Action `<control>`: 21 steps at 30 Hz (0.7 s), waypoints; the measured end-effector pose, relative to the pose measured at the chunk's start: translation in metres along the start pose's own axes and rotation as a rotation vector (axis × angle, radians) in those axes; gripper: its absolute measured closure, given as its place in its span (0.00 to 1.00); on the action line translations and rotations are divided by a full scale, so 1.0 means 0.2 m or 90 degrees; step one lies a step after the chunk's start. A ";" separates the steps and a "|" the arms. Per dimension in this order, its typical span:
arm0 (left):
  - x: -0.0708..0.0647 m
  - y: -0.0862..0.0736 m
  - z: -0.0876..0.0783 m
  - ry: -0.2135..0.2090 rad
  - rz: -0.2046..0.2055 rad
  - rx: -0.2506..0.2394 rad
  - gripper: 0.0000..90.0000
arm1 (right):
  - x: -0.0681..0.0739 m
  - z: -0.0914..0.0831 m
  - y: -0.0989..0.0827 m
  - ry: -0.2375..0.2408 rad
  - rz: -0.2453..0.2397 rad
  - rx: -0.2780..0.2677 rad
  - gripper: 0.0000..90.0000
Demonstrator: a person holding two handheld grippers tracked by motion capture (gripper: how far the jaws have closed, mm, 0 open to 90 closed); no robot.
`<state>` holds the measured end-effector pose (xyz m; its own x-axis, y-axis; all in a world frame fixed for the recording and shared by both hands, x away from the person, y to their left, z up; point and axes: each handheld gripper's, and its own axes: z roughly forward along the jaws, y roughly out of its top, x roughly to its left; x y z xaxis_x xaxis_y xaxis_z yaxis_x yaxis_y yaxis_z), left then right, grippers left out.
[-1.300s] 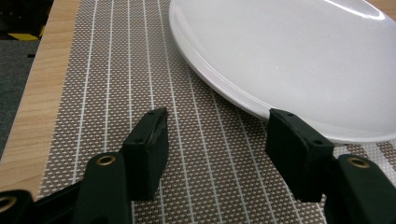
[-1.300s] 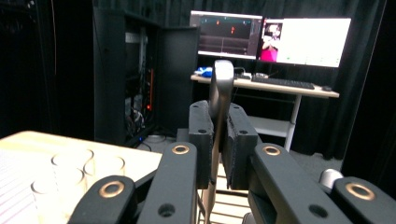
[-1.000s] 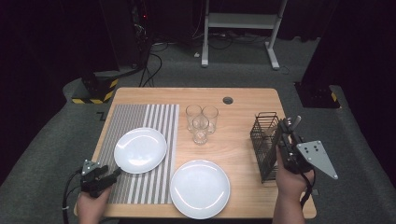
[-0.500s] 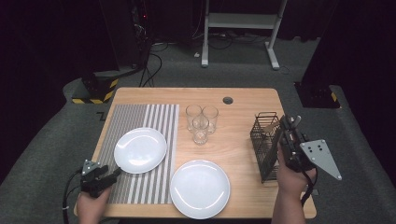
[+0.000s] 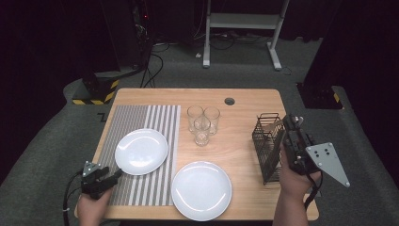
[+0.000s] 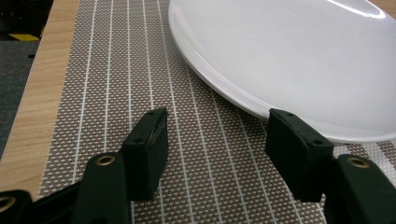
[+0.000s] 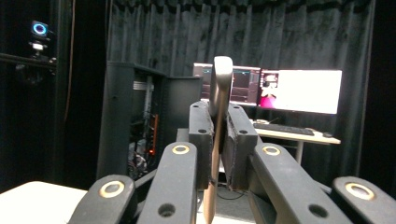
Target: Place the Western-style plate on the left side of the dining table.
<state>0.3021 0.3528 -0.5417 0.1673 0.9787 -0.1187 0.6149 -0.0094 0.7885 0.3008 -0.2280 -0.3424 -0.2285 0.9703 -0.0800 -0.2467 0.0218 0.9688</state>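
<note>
the right gripper (image 7: 218, 116) is clamped tight on a thin flat piece of cutlery (image 7: 220, 74), seen edge on with its rounded end standing above the jaws; whether it is a knife or a spoon i cannot tell. in the high view this gripper (image 5: 288, 121) sits just beside the wire rack (image 5: 266, 146) at the right edge of the table (image 5: 244, 103), and compared with a second ago it has barely shifted, only nudged a touch up and away from the person while its grip stayed the same. the left gripper (image 6: 215, 135) has not moved at all: its jaws stand wide apart with nothing between them, low over the striped mat (image 6: 140, 70), one pad right at the rim of the white plate (image 6: 303, 60) without pressing on it. from above, that gripper (image 5: 115, 175) waits at the near left corner, the plate on the mat (image 5: 141, 150) beside it, a second plate (image 5: 201, 190) on bare wood, three glasses (image 5: 202, 125) behind. so very little has changed, which suggests a pause: the cutlery looks freshly clear of the rack and likely ready to be carried over to a plate.
</note>
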 end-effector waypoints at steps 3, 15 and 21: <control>0.00 0.00 0.00 0.000 0.000 0.000 0.44 | 0.02 0.01 -0.01 0.010 0.001 0.006 0.93; 0.00 0.00 0.00 0.001 0.000 0.000 0.44 | 0.10 0.05 -0.10 0.066 0.016 0.045 0.93; 0.00 0.00 0.00 0.000 -0.005 -0.002 0.45 | 0.12 0.06 -0.13 0.087 0.025 0.064 0.93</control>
<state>0.3018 0.3533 -0.5417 0.1618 0.9788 -0.1253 0.6141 -0.0005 0.7892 0.3124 -0.2017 -0.3672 -0.3635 0.9292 -0.0662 -0.1417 0.0151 0.9898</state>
